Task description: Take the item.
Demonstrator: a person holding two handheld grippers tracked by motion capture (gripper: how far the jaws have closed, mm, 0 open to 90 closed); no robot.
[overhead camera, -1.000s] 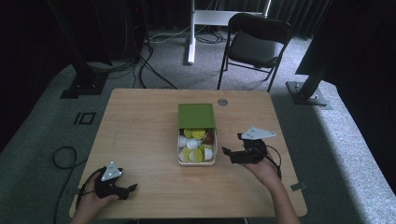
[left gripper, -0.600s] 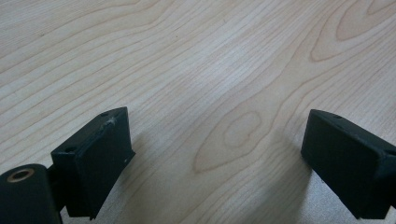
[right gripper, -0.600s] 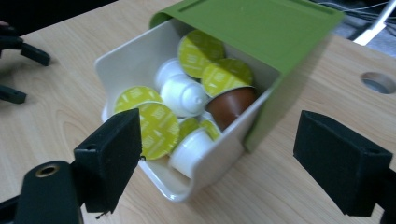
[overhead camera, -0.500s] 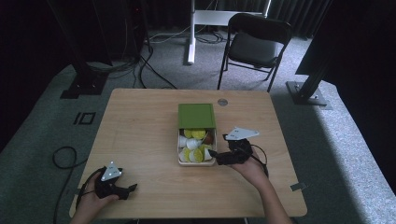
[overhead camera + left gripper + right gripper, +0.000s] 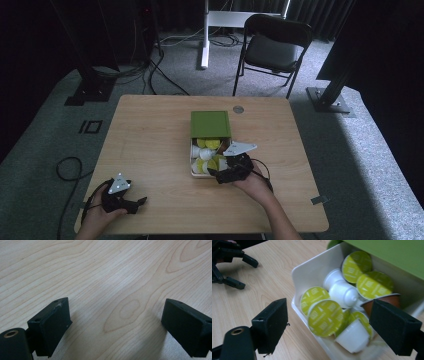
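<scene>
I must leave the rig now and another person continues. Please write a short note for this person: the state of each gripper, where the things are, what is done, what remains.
Left gripper: open, empty, low over the wooden table at its near left corner.
Right gripper: open, empty, at the near end of the white box, jaws on either side of the capsules.
Things: the box sits mid-table, part-covered by its green lid; it holds green-lidded capsules, some tipped on their sides, one brown.
Done: no capsule lies outside the box.
Left: probably close on a capsule and lift it out.
</scene>
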